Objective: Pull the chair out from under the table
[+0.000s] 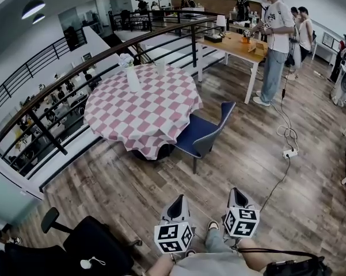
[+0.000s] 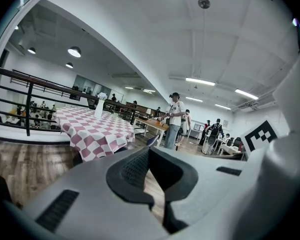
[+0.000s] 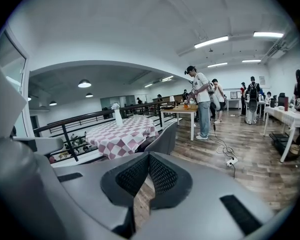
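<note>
— Closest in, how do the left gripper (image 1: 180,199) and the right gripper (image 1: 236,191) stand?
— Side by side low in the head view, both aimed toward the table area. Each has its jaws clenched tip to tip, with nothing between them.
— And the chair?
— The blue chair (image 1: 204,134) stands on the wooden floor (image 1: 132,183), well apart from both grippers. Its seat is partly tucked beneath the hanging edge of the checked cloth on the round surface (image 1: 141,105), at that surface's right side, with the backrest turned away from it.
— Around that?
— A white vase (image 1: 132,78) stands upright on the cloth and a dark railing (image 1: 57,76) curves behind. A power strip (image 1: 289,152) lies on the floor to the right, and a black office chair (image 1: 98,243) sits lower left. Farther back, a person (image 1: 274,39) stands by a long wooden surface (image 1: 236,43).
</note>
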The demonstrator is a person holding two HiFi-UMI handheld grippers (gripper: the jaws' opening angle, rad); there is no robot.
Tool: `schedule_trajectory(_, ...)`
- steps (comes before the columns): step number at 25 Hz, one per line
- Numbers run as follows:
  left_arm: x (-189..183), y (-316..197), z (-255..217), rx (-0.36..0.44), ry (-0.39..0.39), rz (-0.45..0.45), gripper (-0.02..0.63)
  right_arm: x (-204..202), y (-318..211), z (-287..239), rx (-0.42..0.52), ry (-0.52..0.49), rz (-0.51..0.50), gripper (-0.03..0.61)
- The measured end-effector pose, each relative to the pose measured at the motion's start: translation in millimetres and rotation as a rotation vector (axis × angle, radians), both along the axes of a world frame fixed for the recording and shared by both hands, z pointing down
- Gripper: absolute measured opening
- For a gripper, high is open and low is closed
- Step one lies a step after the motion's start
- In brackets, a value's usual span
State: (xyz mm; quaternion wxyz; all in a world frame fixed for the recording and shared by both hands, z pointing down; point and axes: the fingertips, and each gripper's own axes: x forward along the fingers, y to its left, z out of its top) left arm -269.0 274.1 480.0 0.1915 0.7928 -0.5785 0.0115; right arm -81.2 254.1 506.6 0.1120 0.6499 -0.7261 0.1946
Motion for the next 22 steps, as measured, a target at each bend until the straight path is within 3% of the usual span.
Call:
schedule_trajectory(7, 17.6, -50.5, -9.9, 0.013, -0.023, -0.004, 0.003, 14.5, -55.0, -12.0, 0.032, -0.029, -0.014, 0.018)
schedule_trajectory(22, 103.4, -143.0, -21.0, 0.020, -0.044, 0.016, 0.003, 97.0, -147.2, -13.8, 0.014, -0.063, -0.005, 0.018)
